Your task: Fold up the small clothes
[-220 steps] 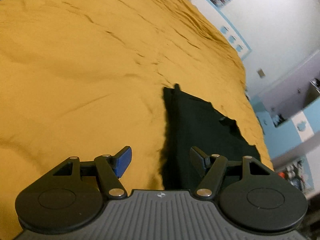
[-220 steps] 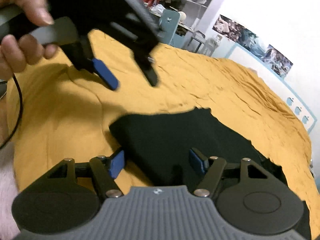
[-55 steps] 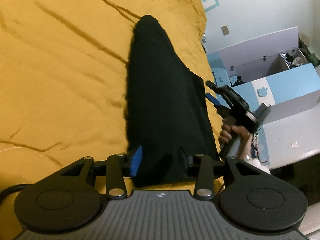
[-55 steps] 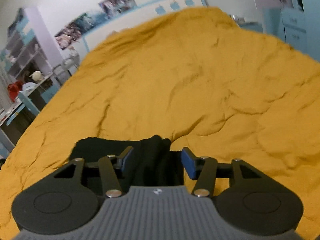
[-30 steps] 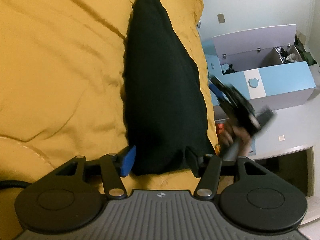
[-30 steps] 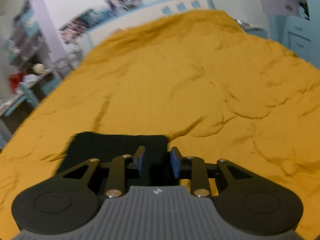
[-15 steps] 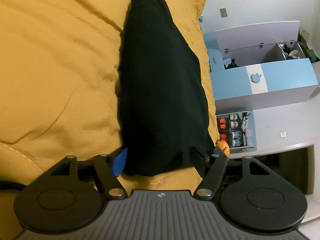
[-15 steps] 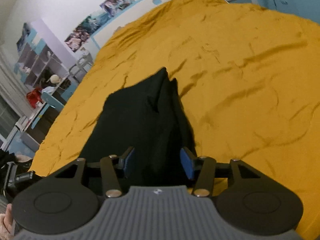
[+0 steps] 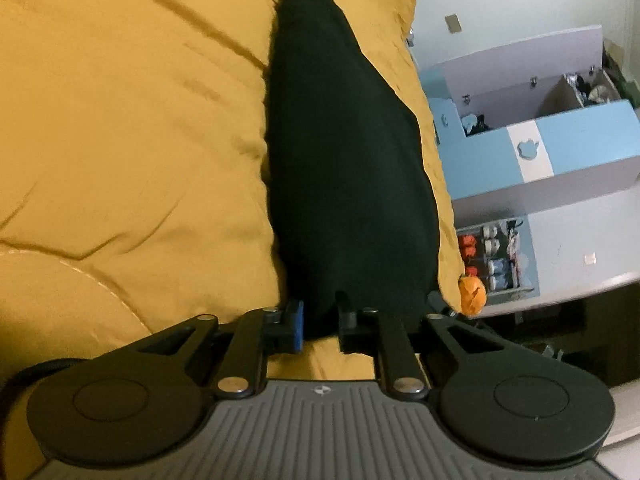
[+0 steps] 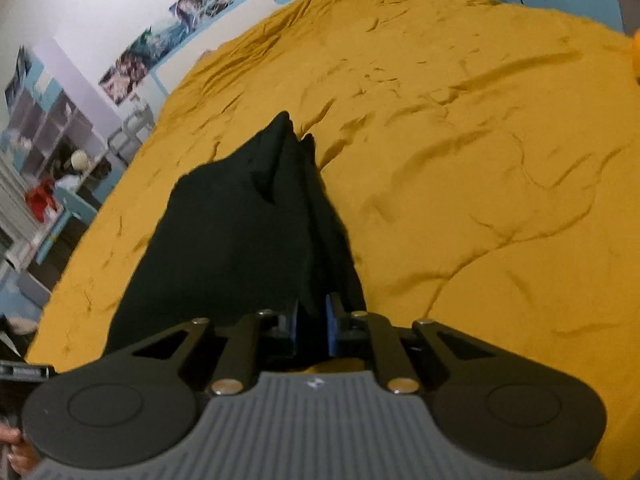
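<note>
Black garment (image 9: pixel 344 168) between both grippers' fingers (image 9: pixel 295 326)

Black garment (image 9: pixel 344 168), small, plain dark fabric, no print or trim visible. Folded lengthwise into a long narrow strip. Lies flat on yellow bedspread (image 9: pixel 132 128), close along the bed's edge. Left wrist view: wide at near end, tapering to a rounded tip far off; surface smooth, few creases. Right wrist view: same garment (image 10: pixel 240 240) seen from the opposite end, layers stacked, one folded edge standing as a ridge down the strip, far end in two small points. Near corner at each end pinched between closing jaws, cloth between the pads. Rest of cloth resting on the spread, not lifted.
</note>
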A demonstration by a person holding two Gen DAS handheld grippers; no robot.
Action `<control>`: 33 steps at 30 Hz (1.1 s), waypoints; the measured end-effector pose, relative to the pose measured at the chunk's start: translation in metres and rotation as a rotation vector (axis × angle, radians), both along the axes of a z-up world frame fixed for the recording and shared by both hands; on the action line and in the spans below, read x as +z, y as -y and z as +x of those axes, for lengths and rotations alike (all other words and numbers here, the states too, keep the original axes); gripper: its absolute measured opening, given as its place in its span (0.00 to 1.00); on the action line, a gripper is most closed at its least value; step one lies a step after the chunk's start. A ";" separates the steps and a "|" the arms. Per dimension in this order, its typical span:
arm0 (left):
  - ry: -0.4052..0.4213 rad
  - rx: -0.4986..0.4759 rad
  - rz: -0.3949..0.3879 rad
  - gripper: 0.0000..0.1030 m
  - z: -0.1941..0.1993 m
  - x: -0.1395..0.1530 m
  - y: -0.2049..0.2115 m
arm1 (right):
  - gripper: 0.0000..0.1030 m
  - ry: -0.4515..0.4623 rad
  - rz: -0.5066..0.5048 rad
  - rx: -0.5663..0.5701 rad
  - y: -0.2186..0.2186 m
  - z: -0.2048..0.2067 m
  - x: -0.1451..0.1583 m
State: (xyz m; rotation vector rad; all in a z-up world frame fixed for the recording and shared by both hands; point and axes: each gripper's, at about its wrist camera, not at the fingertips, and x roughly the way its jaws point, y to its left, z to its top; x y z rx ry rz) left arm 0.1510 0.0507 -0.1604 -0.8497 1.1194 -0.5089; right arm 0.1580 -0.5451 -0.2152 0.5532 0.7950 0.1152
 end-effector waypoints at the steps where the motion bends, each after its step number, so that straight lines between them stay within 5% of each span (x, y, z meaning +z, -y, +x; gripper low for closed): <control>1: 0.000 -0.009 0.011 0.21 0.000 0.005 0.000 | 0.14 0.003 0.017 -0.001 0.002 -0.001 0.001; 4: 0.034 -0.021 0.065 0.22 -0.003 0.030 -0.004 | 0.22 0.016 0.005 0.046 0.006 -0.002 0.017; 7: 0.086 -0.023 0.091 0.22 -0.002 0.049 -0.005 | 0.31 0.122 -0.107 0.088 0.002 0.008 0.050; 13: 0.188 -0.104 0.079 0.23 0.025 0.064 0.025 | 0.34 0.262 -0.128 0.196 -0.024 0.092 0.081; 18: 0.095 -0.135 0.101 0.24 0.026 0.035 0.046 | 0.34 0.178 -0.117 0.253 -0.041 0.190 0.050; 22: 0.062 -0.094 0.090 0.22 0.023 0.015 0.044 | 0.36 0.134 -0.115 0.310 -0.049 0.231 0.024; 23: 0.066 -0.090 0.095 0.20 0.023 0.012 0.044 | 0.29 0.098 -0.158 0.297 -0.051 0.241 0.016; 26: 0.078 -0.089 0.106 0.14 0.021 0.007 0.041 | 0.07 0.032 -0.219 0.250 -0.044 0.260 -0.008; 33: 0.047 -0.089 0.075 0.09 0.028 0.007 0.031 | 0.11 0.005 -0.134 0.217 -0.025 0.263 -0.011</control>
